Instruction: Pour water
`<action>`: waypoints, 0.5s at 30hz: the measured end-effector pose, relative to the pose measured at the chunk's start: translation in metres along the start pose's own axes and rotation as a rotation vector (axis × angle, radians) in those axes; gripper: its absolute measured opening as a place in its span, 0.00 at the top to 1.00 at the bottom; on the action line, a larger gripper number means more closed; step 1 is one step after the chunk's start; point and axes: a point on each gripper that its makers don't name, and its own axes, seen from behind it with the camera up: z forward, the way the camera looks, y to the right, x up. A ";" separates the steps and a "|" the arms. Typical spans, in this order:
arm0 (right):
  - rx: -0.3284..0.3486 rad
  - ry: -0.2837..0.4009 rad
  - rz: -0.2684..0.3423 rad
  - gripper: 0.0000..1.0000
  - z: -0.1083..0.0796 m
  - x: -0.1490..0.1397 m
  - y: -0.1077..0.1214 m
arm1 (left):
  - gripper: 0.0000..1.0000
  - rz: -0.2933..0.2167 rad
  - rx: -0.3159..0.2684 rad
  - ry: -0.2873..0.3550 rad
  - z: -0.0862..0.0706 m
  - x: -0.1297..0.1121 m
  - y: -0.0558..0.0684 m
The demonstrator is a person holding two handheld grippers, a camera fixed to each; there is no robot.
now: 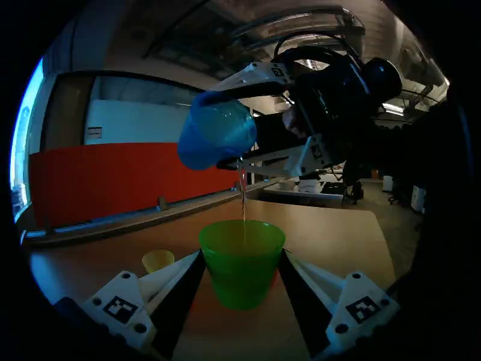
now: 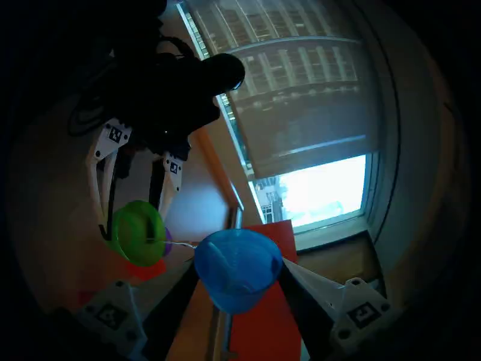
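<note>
glossy plastic green cup [image 1: 242, 265], blue cup [image 1: 216, 132], wooden table [image 1: 327, 231]

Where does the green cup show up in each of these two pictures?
Left gripper view: green cup bottom centre, gripped by the left claw.
Right gripper view: green cup left of centre, farther off.
Shared landmark: the tilted blue cup, pouring into it.

I can read no words, numbers or brands — just patterned square markers [image 1: 119, 308] on my left hand-held gripper [image 1: 240, 256].
</note>
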 end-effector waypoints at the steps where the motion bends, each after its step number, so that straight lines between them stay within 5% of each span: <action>1: 0.000 0.000 -0.002 0.10 0.000 0.000 0.000 | 0.17 0.000 0.000 0.000 0.000 0.000 0.000; 15: 0.000 0.005 -0.036 0.10 -0.003 0.008 -0.004 | 0.17 -0.002 0.001 0.001 0.000 0.001 -0.001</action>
